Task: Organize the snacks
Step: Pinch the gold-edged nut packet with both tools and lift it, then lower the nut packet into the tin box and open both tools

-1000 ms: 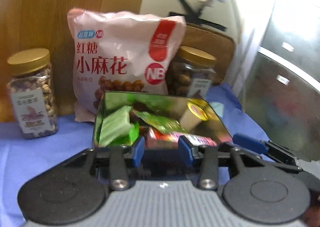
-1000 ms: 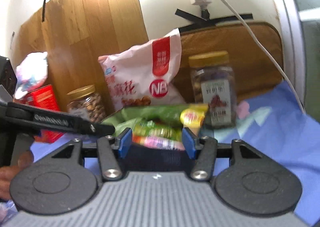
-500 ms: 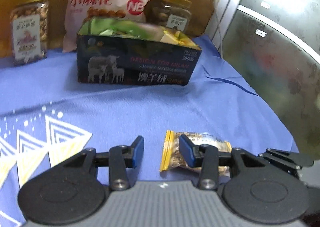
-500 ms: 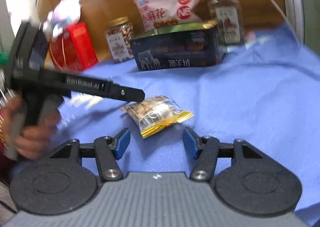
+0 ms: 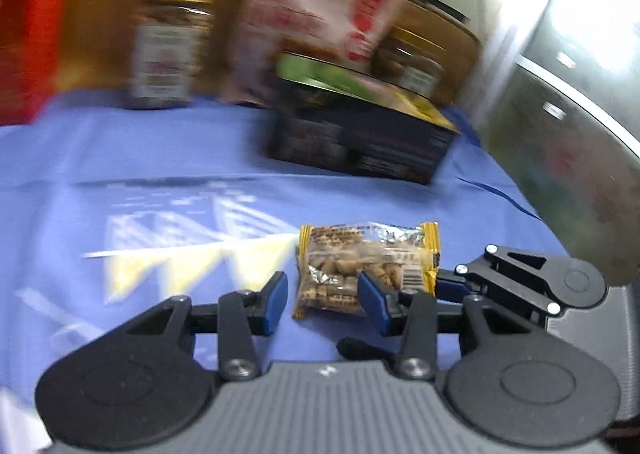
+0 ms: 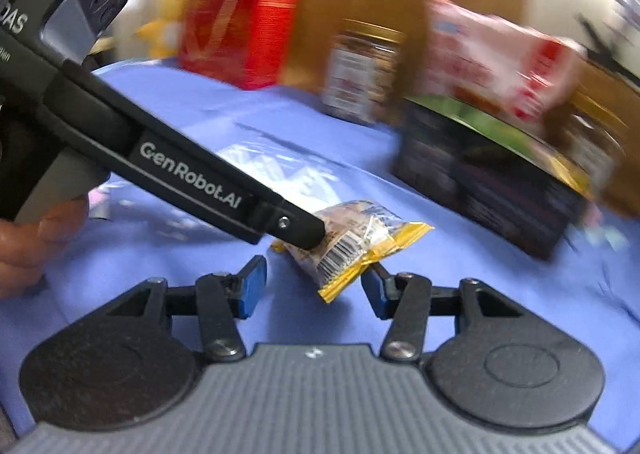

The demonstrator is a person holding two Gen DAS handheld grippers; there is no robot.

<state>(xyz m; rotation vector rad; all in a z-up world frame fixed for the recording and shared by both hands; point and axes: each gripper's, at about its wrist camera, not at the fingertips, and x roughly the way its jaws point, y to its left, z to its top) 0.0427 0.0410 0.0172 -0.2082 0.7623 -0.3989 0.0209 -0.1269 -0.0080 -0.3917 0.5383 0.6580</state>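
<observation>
A small clear snack packet with yellow ends (image 5: 360,266) lies on the blue cloth (image 5: 160,158). My left gripper (image 5: 322,300) is open with the packet between its blue fingertips. In the right wrist view the packet (image 6: 352,242) lies just ahead of my open right gripper (image 6: 312,286), and the left gripper's black arm (image 6: 192,174) reaches onto it. A dark box filled with snacks (image 5: 360,142) stands behind; it also shows in the right wrist view (image 6: 492,182).
At the back stand a red box (image 5: 28,38), a gold-lidded nut jar (image 5: 168,54), a pink snack bag (image 5: 312,26) and a second jar (image 5: 416,62). A grey cabinet (image 5: 560,114) is at the right. The background is blurred.
Both grippers have pulled back from the dark box and come down to the packet on the cloth. The left gripper's fingers now straddle the packet.
</observation>
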